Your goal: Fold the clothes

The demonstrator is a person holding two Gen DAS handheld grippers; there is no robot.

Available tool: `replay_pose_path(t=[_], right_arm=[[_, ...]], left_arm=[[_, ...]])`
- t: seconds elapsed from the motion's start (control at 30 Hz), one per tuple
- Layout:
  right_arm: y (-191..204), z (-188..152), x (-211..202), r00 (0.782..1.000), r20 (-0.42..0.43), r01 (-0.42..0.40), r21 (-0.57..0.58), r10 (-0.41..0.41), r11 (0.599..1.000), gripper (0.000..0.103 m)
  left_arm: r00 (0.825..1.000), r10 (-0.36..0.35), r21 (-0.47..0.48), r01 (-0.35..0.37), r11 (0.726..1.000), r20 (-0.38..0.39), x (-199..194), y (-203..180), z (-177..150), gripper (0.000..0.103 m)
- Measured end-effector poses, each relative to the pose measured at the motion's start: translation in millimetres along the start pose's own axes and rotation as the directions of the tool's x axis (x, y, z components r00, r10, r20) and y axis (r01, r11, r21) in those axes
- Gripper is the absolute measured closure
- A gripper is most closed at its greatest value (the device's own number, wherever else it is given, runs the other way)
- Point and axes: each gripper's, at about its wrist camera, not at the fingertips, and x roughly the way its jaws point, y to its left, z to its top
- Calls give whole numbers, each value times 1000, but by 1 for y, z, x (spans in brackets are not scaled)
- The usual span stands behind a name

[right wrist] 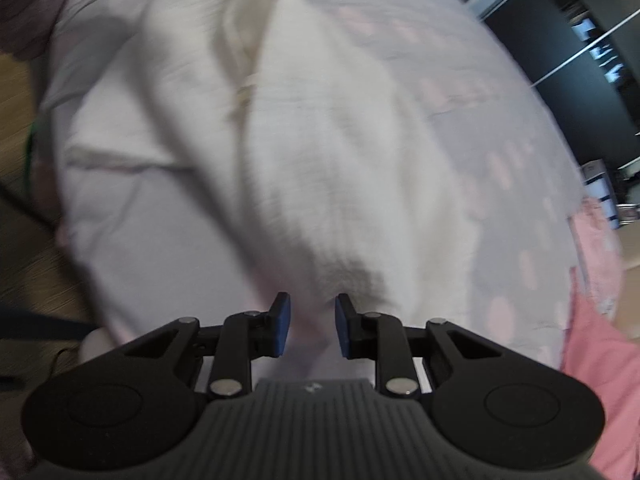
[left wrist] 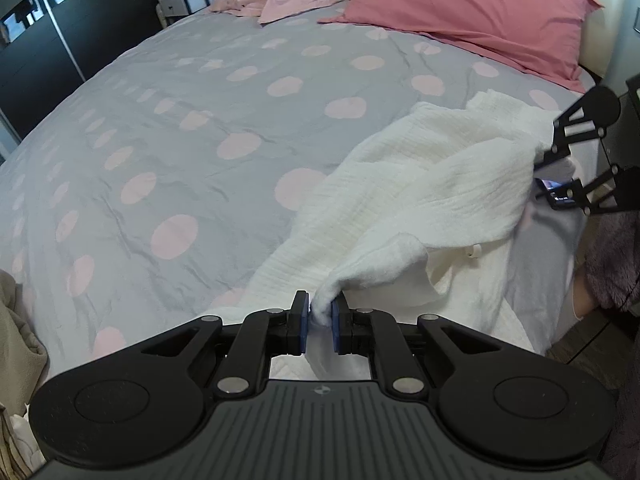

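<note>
A white textured garment [left wrist: 420, 192] lies crumpled on the right side of the bed, near its edge. My left gripper [left wrist: 320, 316] is shut on a bunched corner of it at the near end. My right gripper [left wrist: 546, 178] shows at the garment's far right end. In the blurred right wrist view the right gripper [right wrist: 310, 324] has its blue pads [right wrist: 283, 320] apart, with the white garment [right wrist: 320, 140] just ahead and pale cloth lying between the pads. They do not pinch it.
The bed has a grey cover with pink dots [left wrist: 180, 120]. Pink pillows [left wrist: 480, 12] and pink clothes [left wrist: 256, 0] lie at the head. A dark wardrobe [left wrist: 48, 28] stands left. Beige cloth [left wrist: 16, 328] lies at the near left. Wooden floor [right wrist: 24, 128] lies beside the bed.
</note>
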Motion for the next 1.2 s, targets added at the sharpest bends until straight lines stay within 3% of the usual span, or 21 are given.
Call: replay_pose_path(t=[0.27, 0.57, 0.7, 0.83, 1.03, 1.2], right_arm=[[-39, 13, 16, 999, 43, -9, 31, 7, 999, 56], [-80, 16, 61, 1000, -20, 2, 229, 2, 973, 59], [-83, 15, 59, 1000, 12, -18, 236, 15, 972, 59], [-71, 8, 29, 995, 99, -41, 171, 24, 984, 59], [-32, 1, -4, 976, 203, -79, -21, 81, 997, 60], [1, -1, -10, 970, 235, -17, -216, 69, 976, 78]], left_arm=[[998, 41, -52, -43, 998, -44, 22, 16, 4, 94], [989, 95, -22, -98, 995, -116, 59, 17, 12, 94], [987, 101, -21, -105, 994, -127, 60, 13, 16, 94], [986, 103, -55, -111, 992, -129, 56, 14, 14, 94], [986, 99, -70, -109, 992, -138, 58, 17, 11, 94], [985, 98, -79, -110, 991, -141, 58, 18, 12, 94]])
